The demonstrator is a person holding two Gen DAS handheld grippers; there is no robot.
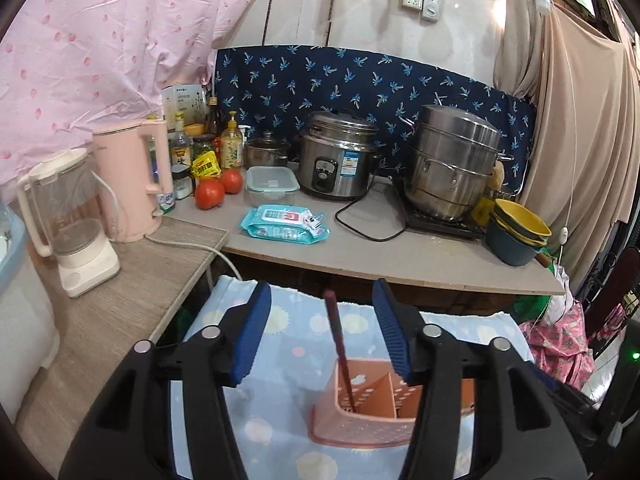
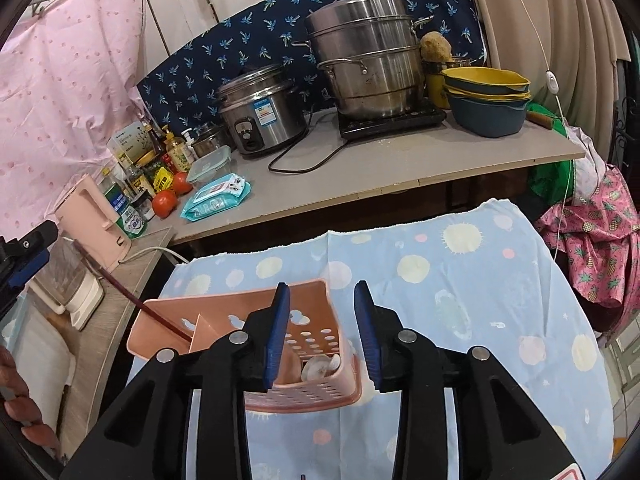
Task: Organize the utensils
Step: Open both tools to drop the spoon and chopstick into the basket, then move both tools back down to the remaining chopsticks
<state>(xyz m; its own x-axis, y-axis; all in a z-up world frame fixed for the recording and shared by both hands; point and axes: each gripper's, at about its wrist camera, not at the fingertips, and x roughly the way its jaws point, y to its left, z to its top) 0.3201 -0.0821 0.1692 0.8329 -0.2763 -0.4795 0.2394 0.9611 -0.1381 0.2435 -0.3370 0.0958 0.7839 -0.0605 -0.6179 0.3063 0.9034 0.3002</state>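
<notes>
A pink perforated utensil holder (image 1: 362, 412) (image 2: 240, 320) stands on a light blue patterned cloth (image 1: 288, 328) (image 2: 460, 280). Dark red chopsticks (image 1: 340, 344) (image 2: 132, 296) stand tilted in its left compartment. A white spoon (image 2: 320, 366) lies in the right compartment. My left gripper (image 1: 322, 332) is open, just above the holder, with the chopsticks free between its jaws. My right gripper (image 2: 322, 336) is open and empty above the holder's right side. The left gripper also shows at the left edge of the right wrist view (image 2: 24, 256).
A counter (image 1: 400, 256) behind holds a rice cooker (image 1: 338, 160), steamer pot (image 1: 452, 160), stacked bowls (image 1: 516, 232), wet wipes (image 1: 284, 224), glass container (image 1: 272, 184), tomatoes (image 1: 218, 188), bottles. A pink kettle (image 1: 132, 176) and blender (image 1: 68, 216) stand at left.
</notes>
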